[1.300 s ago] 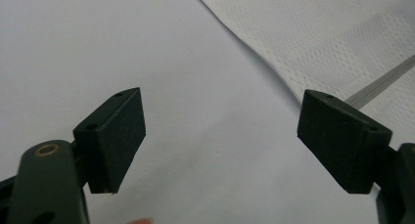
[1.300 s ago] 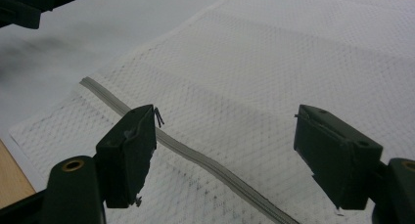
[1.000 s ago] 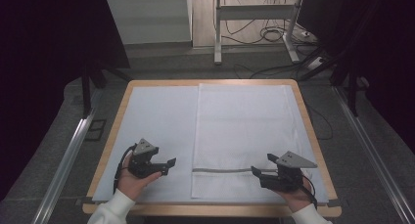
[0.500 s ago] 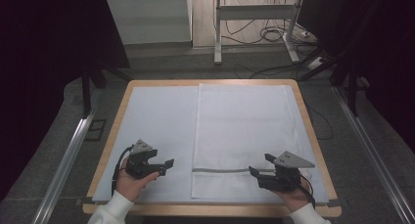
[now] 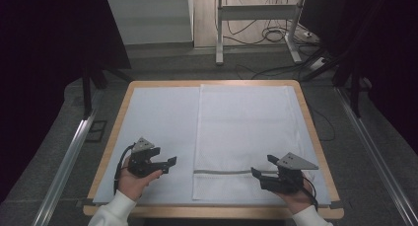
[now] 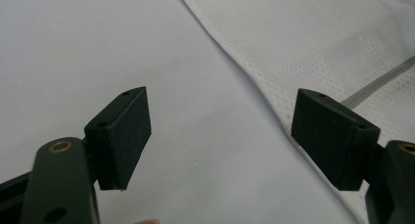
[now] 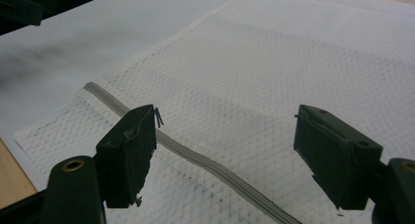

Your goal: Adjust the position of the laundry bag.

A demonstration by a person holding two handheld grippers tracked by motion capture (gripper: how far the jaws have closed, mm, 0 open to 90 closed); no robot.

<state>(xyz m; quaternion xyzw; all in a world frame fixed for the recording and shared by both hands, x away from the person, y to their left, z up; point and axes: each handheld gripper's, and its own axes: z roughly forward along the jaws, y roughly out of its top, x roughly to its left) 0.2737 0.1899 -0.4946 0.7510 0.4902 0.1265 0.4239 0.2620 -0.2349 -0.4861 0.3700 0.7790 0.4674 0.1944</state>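
Observation:
A white mesh laundry bag (image 5: 246,142) lies flat on the right half of the table, with a grey zipper (image 5: 224,172) running across it near its front end. My left gripper (image 5: 170,163) hovers open over the bare sheet just left of the bag's edge (image 6: 254,82). My right gripper (image 5: 256,172) is open at the bag's front right, jaws wide above the mesh (image 7: 274,77) and the zipper (image 7: 195,158). Neither holds anything.
A pale sheet (image 5: 157,122) covers the wooden table (image 5: 315,137). Metal rails (image 5: 69,157) run along both sides on the floor. A desk frame and cables (image 5: 256,33) stand beyond the far edge.
Both grippers have shifted slightly, the left a little to the right toward the bag's edge; the right has barely moved. Both stay open.

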